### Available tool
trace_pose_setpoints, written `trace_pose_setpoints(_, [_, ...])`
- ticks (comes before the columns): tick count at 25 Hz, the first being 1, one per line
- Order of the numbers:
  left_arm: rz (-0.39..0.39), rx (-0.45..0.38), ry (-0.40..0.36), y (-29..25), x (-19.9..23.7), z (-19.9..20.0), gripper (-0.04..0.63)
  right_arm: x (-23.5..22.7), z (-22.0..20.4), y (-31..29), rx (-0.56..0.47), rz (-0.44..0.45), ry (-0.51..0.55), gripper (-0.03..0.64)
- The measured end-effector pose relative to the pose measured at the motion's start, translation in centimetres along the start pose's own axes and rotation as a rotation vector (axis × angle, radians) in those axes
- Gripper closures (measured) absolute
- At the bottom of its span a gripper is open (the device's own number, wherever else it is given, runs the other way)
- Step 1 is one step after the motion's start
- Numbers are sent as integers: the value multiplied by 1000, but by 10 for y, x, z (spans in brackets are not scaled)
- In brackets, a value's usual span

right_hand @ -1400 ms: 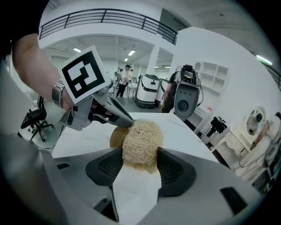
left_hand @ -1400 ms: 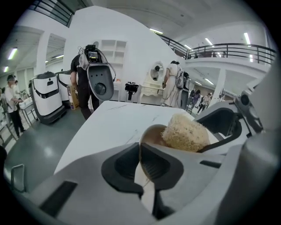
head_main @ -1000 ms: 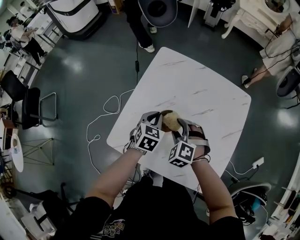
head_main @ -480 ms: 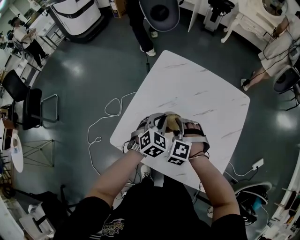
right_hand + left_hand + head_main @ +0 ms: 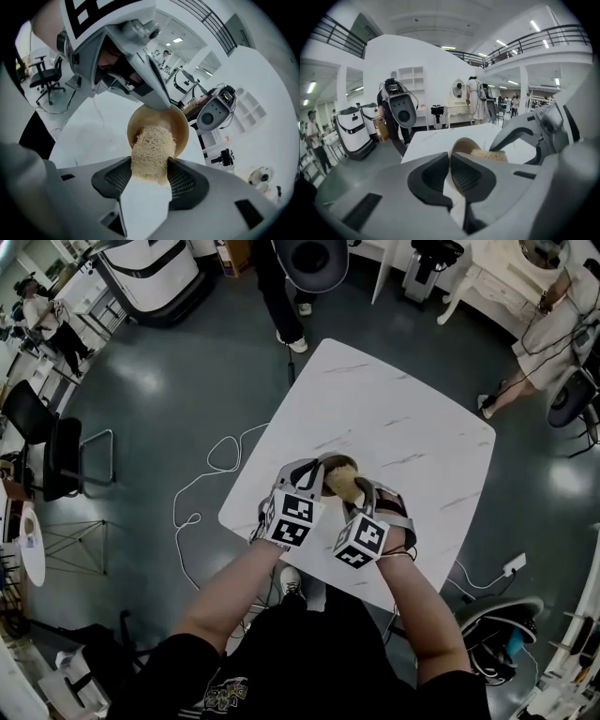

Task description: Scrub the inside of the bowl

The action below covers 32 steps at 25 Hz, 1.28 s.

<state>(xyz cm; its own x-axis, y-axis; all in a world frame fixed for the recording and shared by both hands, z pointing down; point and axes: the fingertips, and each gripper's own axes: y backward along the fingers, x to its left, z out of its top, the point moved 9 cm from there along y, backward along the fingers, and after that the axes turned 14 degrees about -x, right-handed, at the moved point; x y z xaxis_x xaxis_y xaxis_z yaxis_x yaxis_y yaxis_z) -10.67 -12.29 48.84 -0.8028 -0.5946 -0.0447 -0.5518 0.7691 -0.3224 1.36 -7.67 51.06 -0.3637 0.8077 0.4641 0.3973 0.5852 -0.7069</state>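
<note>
1. Wooden-looking bowl [image 5: 180, 123] is tipped over the white worktop [image 5: 394, 409]; left claw [image 5: 450, 164] pinches its rim, jaws just eased a hair.
2. Right claw [image 5: 150, 173] is clamped on the loofah scrubber [image 5: 151, 145], tip inside the bowl.
3. Mid-scrub, I reckon; next: rub round the inner wall.

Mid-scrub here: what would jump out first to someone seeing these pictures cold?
The pale fibrous scrubber, clamped in the right tool, pushes into the tan bowl in the middle of the right gripper view. The left tool pinches the bowl's rim, holding it tilted over the white marbled table.
</note>
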Motion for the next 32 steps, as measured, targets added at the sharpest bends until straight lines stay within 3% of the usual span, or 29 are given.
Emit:
trace_pose_setpoints(4, [30, -14, 80, 4, 5, 0, 572, 2, 1, 2, -21, 24, -147, 370])
trace_pose_setpoints(14, [68, -38, 82, 11, -5, -1, 572, 10, 23, 3, -84, 94, -398, 370])
trace_pose_setpoints(22, [91, -51, 96, 20, -5, -1, 572, 7, 33, 6, -139, 102, -555, 370])
trace_pose_setpoints(32, [77, -36, 59, 21, 0, -6, 575, 6, 12, 13, -89, 94, -491, 370])
